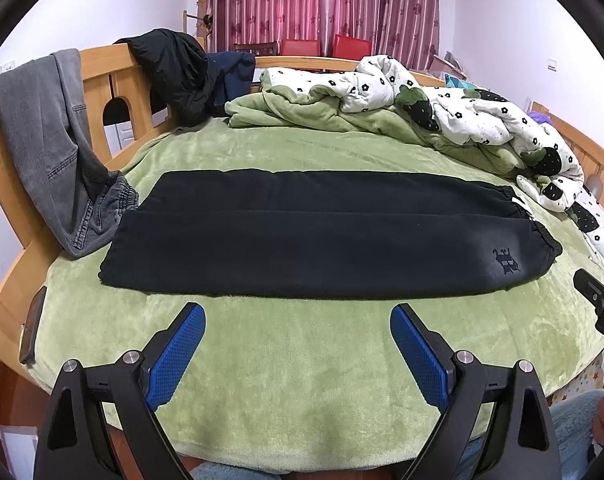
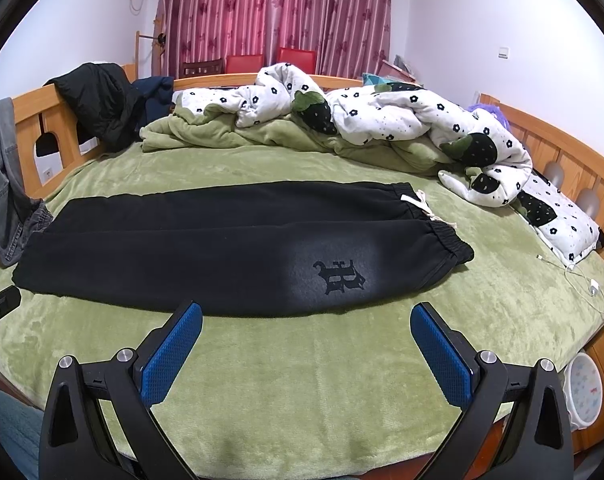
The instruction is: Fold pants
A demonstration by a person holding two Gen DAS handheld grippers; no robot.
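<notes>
Blue-padded fingers (image 1: 182, 354) of the left gripper (image 1: 298, 356) stand spread wide with nothing between them, hanging over bare green blanket (image 1: 302, 392) at the near side of the bed; the right gripper (image 2: 305, 354) is in the same state, its fingers (image 2: 441, 356) far apart and holding nothing. Just beyond both sets of fingertips lie the black pants (image 1: 302, 240), flat on the blanket and already doubled leg over leg, with their long axis running crosswise to the way the fingers point. From the left gripper the pants stretch well out to either side: the leg ends (image 1: 114, 256) sit ahead and off to its left, the elastic waistband (image 1: 541, 236) far off to its right. From the right gripper the waistband (image 2: 449, 240), with its pale drawstring (image 2: 425, 210), lies ahead and to the right, and the printed emblem (image 2: 339, 276) is almost straight ahead between the fingers. So, as I judge it, the left gripper is the nearer one for the leg ends and the right for the waistband, and a next fold would bring one short end along that long axis toward the other. Grey jeans (image 1: 58, 152) hang off the bed rail, touching or just beside the leg ends, and could get caught up in a grasp there.
</notes>
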